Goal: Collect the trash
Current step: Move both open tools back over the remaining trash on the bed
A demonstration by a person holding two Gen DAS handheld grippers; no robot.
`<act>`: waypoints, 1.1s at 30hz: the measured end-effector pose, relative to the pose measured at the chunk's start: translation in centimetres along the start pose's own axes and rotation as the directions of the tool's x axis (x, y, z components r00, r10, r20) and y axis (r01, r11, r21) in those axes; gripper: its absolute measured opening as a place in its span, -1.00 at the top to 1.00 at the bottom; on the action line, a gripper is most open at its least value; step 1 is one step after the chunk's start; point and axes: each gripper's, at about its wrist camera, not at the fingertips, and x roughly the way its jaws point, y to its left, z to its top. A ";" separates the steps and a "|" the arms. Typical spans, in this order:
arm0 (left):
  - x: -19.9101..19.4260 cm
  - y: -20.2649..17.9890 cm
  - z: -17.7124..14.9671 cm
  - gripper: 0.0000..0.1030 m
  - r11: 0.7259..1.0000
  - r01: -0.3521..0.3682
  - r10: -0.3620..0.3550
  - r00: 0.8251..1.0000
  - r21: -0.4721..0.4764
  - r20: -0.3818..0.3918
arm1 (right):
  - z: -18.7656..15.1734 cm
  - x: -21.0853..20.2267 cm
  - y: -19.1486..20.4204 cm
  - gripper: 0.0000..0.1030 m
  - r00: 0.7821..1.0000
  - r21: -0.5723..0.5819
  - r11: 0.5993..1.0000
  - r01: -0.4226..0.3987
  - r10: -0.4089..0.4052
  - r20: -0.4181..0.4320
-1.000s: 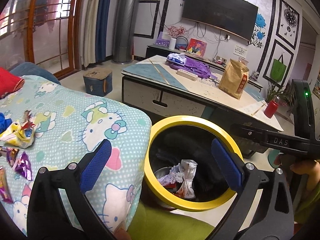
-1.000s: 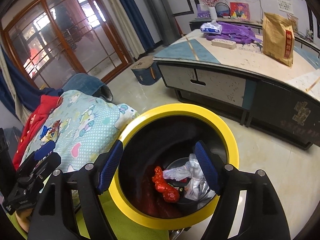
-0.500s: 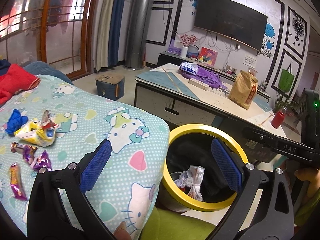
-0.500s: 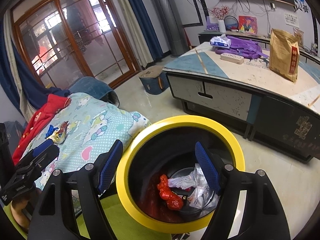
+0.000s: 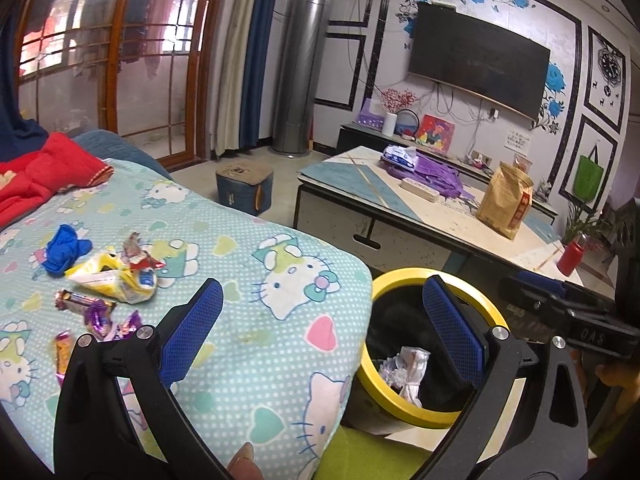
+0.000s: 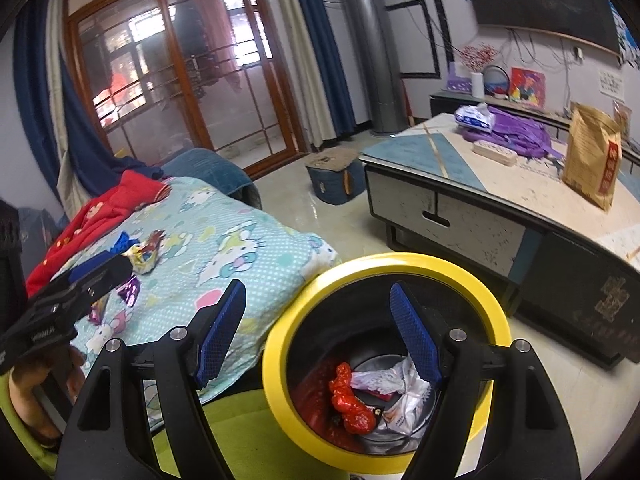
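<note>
Several wrappers [image 5: 108,280] left of left claw [image 5: 320,332]

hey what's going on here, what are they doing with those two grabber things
Someone is clearing litter off a bed into a bin. Both grippers are open and empty: the right gripper hangs over the yellow-rimmed bin, which already holds a red wrapper and crumpled paper. The left gripper points across the Hello Kitty blanket, where candy wrappers still lie.

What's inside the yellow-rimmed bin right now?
Inside the yellow-rimmed bin: a crumpled red wrapper beside white and silvery wrappers. The right gripper finger covers part; anything beneath the pile is hidden.
</note>
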 end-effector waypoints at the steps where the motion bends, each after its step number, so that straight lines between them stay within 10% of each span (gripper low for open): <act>1: -0.1 0.2 0.0 -0.78 1.000 -0.004 0.004 1.000 -0.003 0.004 | 0.0 0.0 0.4 -0.40 1.000 -0.012 1.000 -0.007 0.007 0.005; 33: -5.2 15.1 1.8 -0.78 0.934 -0.231 0.266 0.958 -0.274 0.101 | 1.3 5.0 14.3 -0.39 0.975 -0.248 0.943 -0.222 0.210 -0.073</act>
